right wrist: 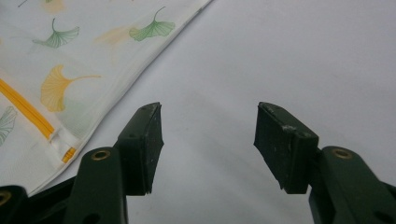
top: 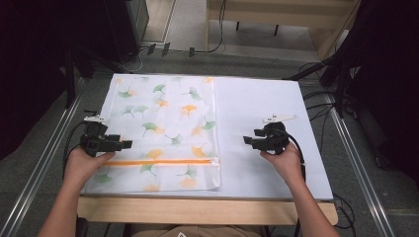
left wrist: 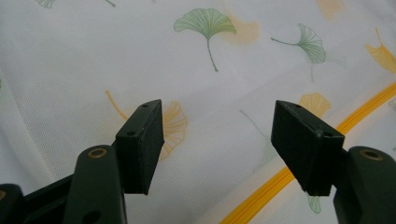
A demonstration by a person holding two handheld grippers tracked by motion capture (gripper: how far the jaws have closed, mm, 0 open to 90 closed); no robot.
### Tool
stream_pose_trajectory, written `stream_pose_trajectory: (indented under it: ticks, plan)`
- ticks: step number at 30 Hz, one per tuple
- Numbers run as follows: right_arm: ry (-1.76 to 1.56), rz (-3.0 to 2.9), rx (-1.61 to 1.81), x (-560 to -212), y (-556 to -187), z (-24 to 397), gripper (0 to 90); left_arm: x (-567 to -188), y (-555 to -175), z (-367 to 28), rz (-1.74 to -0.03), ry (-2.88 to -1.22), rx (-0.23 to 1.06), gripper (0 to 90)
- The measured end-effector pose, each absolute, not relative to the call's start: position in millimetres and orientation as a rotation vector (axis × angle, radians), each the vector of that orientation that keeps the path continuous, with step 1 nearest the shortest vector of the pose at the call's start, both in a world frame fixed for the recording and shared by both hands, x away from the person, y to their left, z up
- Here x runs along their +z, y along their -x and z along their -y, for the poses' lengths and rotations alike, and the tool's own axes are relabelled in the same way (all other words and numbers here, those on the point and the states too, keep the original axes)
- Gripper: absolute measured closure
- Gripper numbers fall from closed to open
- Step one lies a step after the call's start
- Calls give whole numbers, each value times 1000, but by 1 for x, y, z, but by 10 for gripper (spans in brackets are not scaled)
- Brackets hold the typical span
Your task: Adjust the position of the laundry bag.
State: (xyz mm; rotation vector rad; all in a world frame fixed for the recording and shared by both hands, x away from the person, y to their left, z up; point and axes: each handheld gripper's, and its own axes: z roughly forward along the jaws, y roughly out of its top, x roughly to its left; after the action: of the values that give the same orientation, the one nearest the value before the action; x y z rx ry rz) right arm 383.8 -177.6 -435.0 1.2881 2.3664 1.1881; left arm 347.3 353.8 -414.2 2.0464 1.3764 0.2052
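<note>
Left claw (top: 126,143) open, jaws wide, hovering over the mesh ginkgo-print bag (top: 163,128), which lies flat on the left half of the worktop (top: 267,128), near its orange zipper (top: 163,161). Right claw (top: 245,140) open too, over bare white sheet just right of the bag's edge. I read this as pre-grasp: next I need to pinch thin, limp fabric, probably near the zipper end.

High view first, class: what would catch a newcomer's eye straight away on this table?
The white mesh bag printed with green and orange ginkgo leaves, lying flat on the left half of the white table mat, with its orange zipper running across near the person's edge. Next, the two black grippers: the left gripper over the bag's left edge, the right gripper over bare mat, both open.
</note>
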Motion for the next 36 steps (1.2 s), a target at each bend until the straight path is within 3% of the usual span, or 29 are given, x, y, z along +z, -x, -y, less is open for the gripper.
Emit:
stream_pose_trajectory:
  ticks: [4,36]
  plan:
    - [-1300,-2373,1188,-435,-384,178,421,-411,-345,-353,-1370,-2030,158,351]
    - [-1283,-2420,1144,-440,-383,171,389,-413,-344,-350,-1362,-2051,170,374]
